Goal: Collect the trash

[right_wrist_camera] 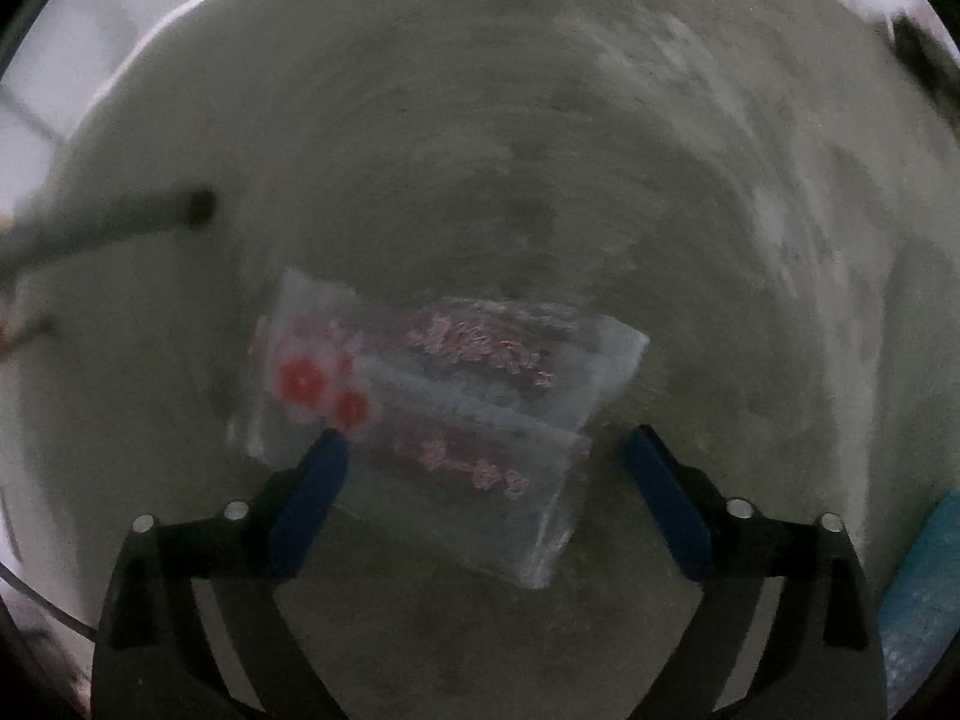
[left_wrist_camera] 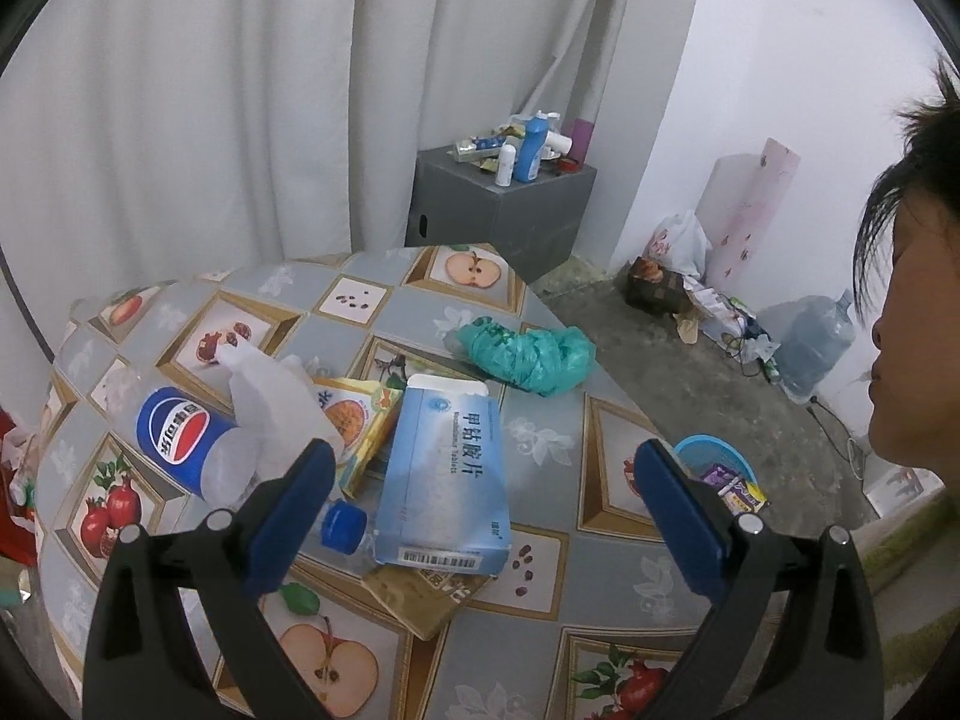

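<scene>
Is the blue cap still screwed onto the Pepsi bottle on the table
Yes, the blue cap sits on the neck of the Pepsi bottle, which lies on its side.

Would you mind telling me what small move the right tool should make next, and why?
Probably lower the right tool a little further and close on the clear wrapper. The tool is open, pointing down at the grey floor, and the wrapper with its red print lies flat between the blue fingers, not gripped. The view is blurred, so contact is uncertain.
</scene>
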